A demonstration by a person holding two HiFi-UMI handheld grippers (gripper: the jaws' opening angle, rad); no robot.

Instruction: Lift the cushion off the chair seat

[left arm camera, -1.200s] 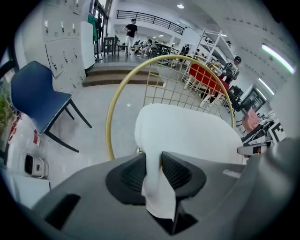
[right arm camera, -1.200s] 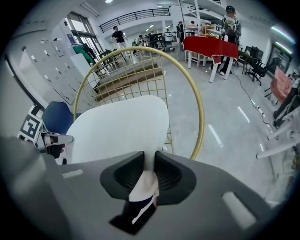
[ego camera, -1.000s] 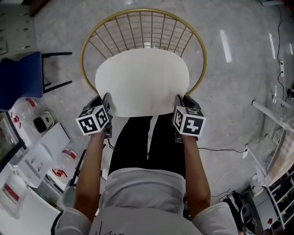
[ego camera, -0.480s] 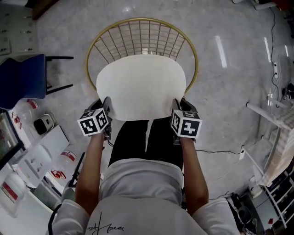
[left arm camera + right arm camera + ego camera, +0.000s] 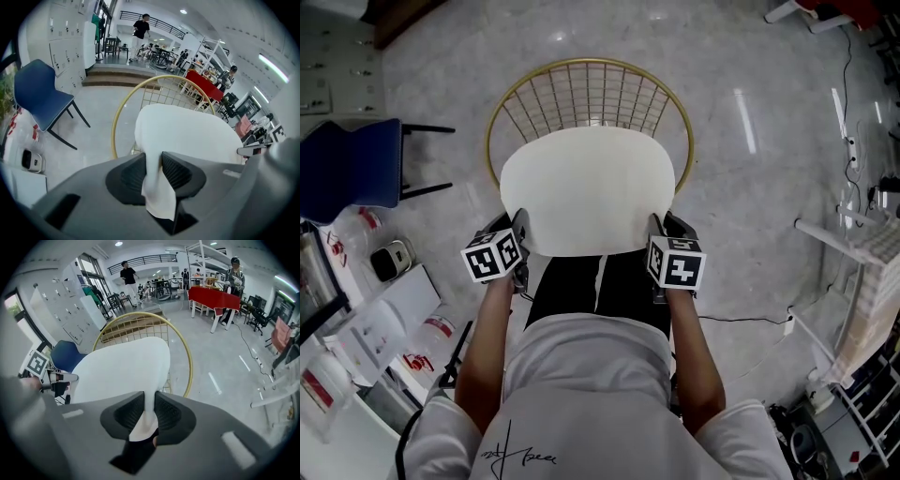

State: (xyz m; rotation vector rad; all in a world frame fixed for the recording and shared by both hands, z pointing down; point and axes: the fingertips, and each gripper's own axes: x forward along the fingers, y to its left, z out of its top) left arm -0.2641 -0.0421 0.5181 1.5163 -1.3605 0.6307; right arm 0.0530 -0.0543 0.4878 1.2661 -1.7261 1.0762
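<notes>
A white cushion (image 5: pixel 586 187) hangs in the air above a gold wire chair (image 5: pixel 591 89), held by both near corners. My left gripper (image 5: pixel 521 234) is shut on the cushion's left near corner; in the left gripper view the white cushion (image 5: pixel 187 136) is pinched between the dark pads (image 5: pixel 174 171). At the right near corner my right gripper (image 5: pixel 656 230) is shut too, and the cushion (image 5: pixel 122 369) runs down between its pads (image 5: pixel 166 411). The chair's gold rim (image 5: pixel 117 117) (image 5: pixel 185 352) shows behind and below the cushion.
A blue chair (image 5: pixel 352 169) stands at the left. A white table (image 5: pixel 356 375) with bottles and small boxes sits at the lower left. A white rack (image 5: pixel 853 253) and cables lie at the right. People stand far off by a red table (image 5: pixel 213 298).
Both grippers have risen with the cushion, which now sits higher above the chair. The grips are unchanged.
</notes>
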